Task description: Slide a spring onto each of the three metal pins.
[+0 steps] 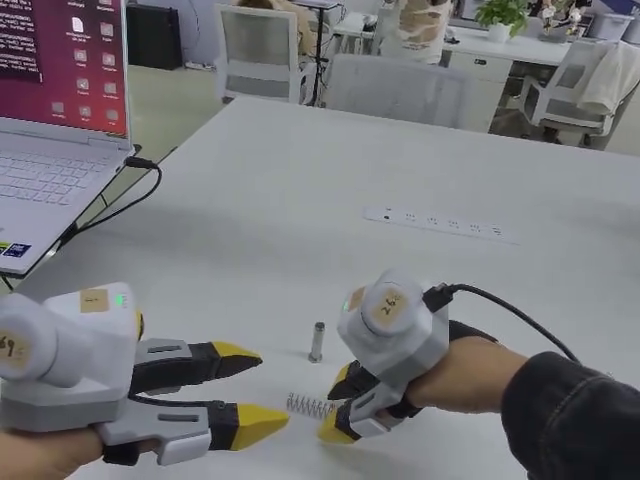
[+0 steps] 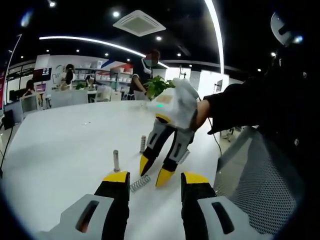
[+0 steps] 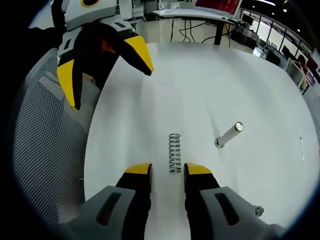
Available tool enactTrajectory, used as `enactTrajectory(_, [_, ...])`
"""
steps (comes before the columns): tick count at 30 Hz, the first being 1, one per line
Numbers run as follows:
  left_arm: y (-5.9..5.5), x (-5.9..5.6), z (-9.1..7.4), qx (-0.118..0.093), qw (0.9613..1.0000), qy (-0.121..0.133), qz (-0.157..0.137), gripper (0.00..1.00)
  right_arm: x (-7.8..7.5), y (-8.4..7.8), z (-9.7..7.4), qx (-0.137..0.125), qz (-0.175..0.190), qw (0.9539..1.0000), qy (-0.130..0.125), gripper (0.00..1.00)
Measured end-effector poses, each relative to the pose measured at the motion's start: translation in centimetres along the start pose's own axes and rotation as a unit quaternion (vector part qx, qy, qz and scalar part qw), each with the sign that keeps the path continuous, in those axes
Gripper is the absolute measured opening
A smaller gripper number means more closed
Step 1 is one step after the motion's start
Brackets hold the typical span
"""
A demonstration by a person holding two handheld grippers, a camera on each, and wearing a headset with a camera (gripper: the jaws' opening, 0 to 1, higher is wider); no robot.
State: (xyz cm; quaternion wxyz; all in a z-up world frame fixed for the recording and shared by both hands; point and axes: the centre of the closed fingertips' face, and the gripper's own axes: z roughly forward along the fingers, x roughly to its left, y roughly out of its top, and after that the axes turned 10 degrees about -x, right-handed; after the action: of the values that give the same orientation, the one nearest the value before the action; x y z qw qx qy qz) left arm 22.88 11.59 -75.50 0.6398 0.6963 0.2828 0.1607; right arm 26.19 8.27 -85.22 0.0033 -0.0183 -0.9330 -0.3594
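A short metal pin point(image 1: 317, 341) stands upright on the white table point(image 1: 300, 200). A loose spring point(image 1: 310, 405) lies flat in front of the pin. My right gripper point(image 1: 336, 406) is open, its yellow tips down at the spring's right end. In the right gripper view the spring point(image 3: 174, 152) lies just beyond my right gripper point(image 3: 168, 170), with the pin point(image 3: 228, 134) to its right. My left gripper point(image 1: 250, 390) is open and holds nothing, left of the spring. The left gripper view shows the spring point(image 2: 140, 183), the pin point(image 2: 116, 160) and a second upright piece point(image 2: 142, 144) behind the right gripper point(image 2: 154, 171).
An open laptop point(image 1: 50, 120) sits at the table's left edge, its black cable point(image 1: 130, 200) trailing across the table. A white power strip point(image 1: 440, 223) lies further back. Office chairs point(image 1: 400, 90) stand behind the far edge.
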Motion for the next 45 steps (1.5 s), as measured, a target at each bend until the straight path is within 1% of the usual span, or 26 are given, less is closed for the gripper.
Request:
enactTrajectory(4, [-0.06,0.06,-0.02,0.0,1.0,0.001,-0.001,0.34,-0.25,-0.07,0.12,0.002,-0.003,1.0,-0.003,0.21])
enactTrajectory(8, [-0.06,0.14,0.0,0.0,1.0,0.001,-0.002,0.34,-0.36,0.13,0.31,-0.002,0.0,1.0,-0.004,0.2])
enactTrajectory(14, [-0.14,0.15,0.05,0.0,1.0,0.001,-0.004,0.34,-0.54,0.01,0.57,-0.001,0.003,1.0,-0.006,0.17])
enactTrajectory(20, [-0.1,0.16,0.12,0.0,1.0,0.001,-0.005,0.34,-0.65,-0.07,0.68,-0.003,0.007,0.9999,-0.008,0.16])
enactTrajectory(30, [-0.19,0.1,0.12,0.0,1.0,0.001,-0.006,0.34,-0.86,-0.17,0.7,0.0,-0.006,0.9998,-0.017,0.12])
enactTrajectory(33, [-0.2,0.02,0.11,0.001,1.0,0.001,-0.006,0.34,-0.79,-0.19,0.75,0.001,-0.011,0.9998,-0.017,0.09])
enactTrajectory(45, [-0.24,-0.07,0.18,0.002,1.0,-0.001,-0.005,0.33,-0.78,-0.21,0.76,-0.001,-0.007,0.9997,-0.023,0.08])
